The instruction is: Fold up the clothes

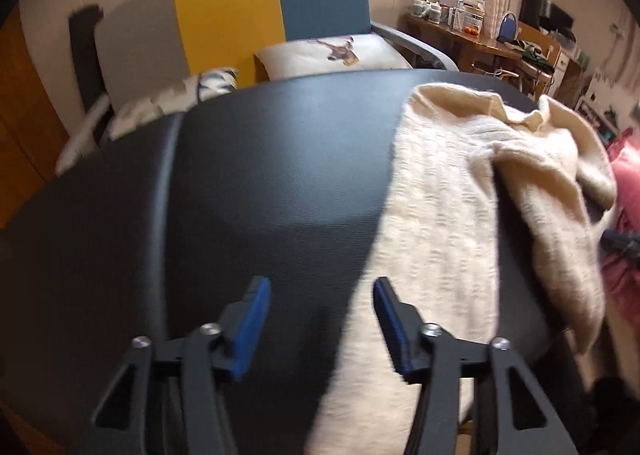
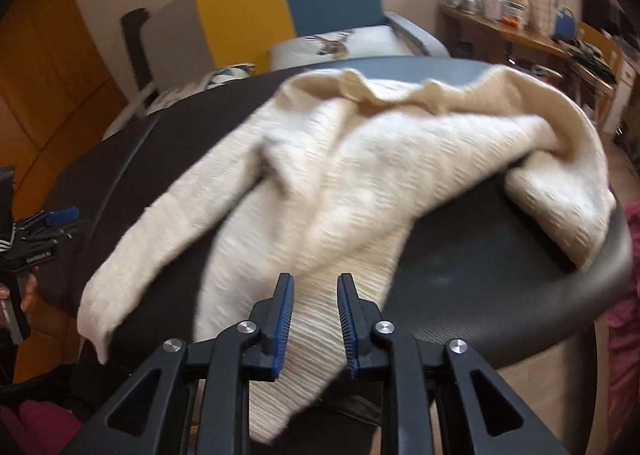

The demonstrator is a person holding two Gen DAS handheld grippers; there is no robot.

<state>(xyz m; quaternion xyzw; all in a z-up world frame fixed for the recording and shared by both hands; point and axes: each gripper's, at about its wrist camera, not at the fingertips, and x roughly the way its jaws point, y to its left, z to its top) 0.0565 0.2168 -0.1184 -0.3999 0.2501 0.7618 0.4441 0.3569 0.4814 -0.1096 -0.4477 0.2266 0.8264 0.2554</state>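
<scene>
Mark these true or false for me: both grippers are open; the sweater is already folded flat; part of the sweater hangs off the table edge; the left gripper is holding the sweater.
1. Both grippers are open. True: the left gripper and the right gripper both show a gap between their fingers.
2. The cream sweater is folded flat. False: it lies crumpled and spread out.
3. Part of the sweater hangs off the black table. True.
4. The left gripper holds the sweater. False: nothing lies between its fingers.
</scene>
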